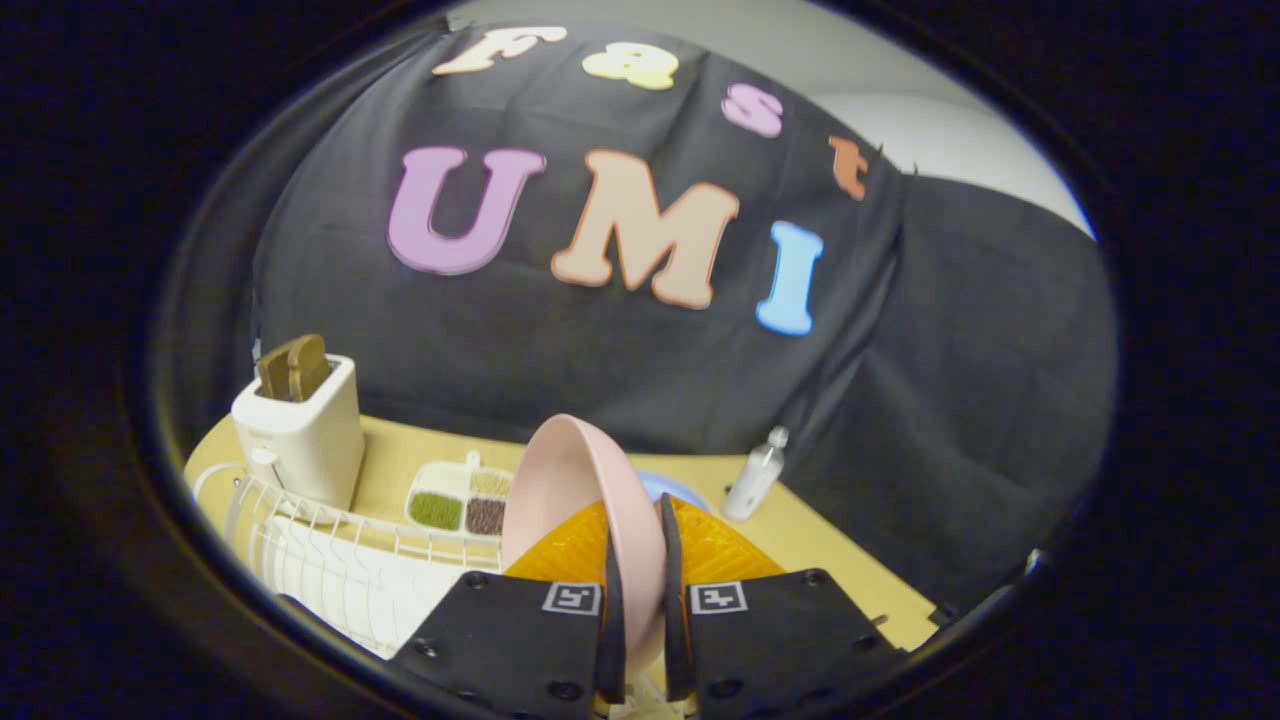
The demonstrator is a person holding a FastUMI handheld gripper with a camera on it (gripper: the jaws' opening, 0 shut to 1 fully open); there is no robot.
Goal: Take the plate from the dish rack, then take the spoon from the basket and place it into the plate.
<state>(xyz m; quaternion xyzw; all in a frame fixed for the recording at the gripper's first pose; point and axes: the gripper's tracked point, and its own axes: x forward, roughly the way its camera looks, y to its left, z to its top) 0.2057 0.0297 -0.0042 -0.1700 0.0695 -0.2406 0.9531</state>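
**Plate up, bench next**

While my claw [636, 560] pinches the pink plate [575, 490] on its edge, it stands upright between my fingers, just right of the white dish rack [330, 565]. Bare bench [800, 530] lies right.

We see soft, even indoor light, brightest on the bench [800, 530] beyond the jaws; fisheye bending curves its edges, and nearby surfaces blur slightly.

Tan bench [800, 545], white wire dish rack [330, 570], toaster [300, 435], four-part tray [462, 497], small bottle [755, 475], perhaps a blue dish [672, 489].
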